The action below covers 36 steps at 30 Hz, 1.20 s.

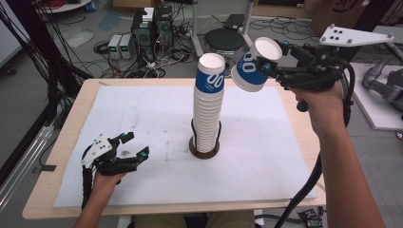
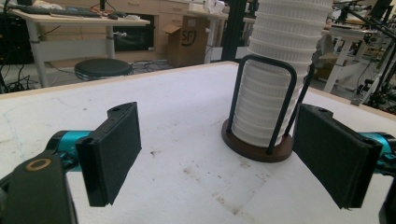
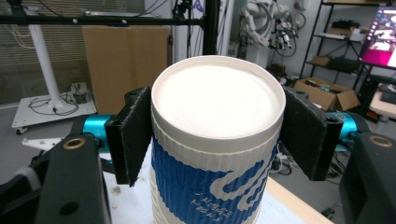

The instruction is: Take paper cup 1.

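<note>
bench (image 1: 62, 142): light wood, with a bare strip along its left edge
white sheet (image 1: 142, 180): covers most of the bench top, marked with dark stains near its middle
stool (image 1: 224, 40): round black seat on the floor beyond the bench's far edge
computer boxes (image 1: 152, 26): two dark towers on the floor, cables tangled around them
grey units (image 1: 120, 46): two small pale boxes just left of the towers
cardboard box (image 2: 187, 39): on the floor behind the bench, flap open
monitor (image 3: 383, 37): lit pink, far right on a shelf
</note>
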Each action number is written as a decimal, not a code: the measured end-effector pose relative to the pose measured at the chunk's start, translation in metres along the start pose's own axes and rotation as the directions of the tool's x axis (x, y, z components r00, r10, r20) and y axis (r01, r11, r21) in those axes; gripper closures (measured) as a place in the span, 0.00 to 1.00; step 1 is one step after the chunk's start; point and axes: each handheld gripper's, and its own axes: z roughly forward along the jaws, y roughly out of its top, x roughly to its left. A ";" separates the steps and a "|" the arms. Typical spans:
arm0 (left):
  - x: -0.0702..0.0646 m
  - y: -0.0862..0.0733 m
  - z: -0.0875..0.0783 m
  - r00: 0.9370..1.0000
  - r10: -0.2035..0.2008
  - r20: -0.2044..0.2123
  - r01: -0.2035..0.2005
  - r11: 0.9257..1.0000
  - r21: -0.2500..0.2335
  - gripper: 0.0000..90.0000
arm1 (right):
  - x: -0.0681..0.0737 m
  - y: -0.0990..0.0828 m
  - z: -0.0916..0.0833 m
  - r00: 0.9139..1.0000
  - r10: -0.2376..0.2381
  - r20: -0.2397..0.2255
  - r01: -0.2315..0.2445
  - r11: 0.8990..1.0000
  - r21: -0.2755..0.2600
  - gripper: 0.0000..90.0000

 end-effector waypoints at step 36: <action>-0.022 0.001 0.007 0.995 0.038 0.095 -0.038 0.999 -0.002 0.17 | 0.011 -0.150 -0.018 0.997 0.070 0.011 -0.071 0.992 0.109 0.34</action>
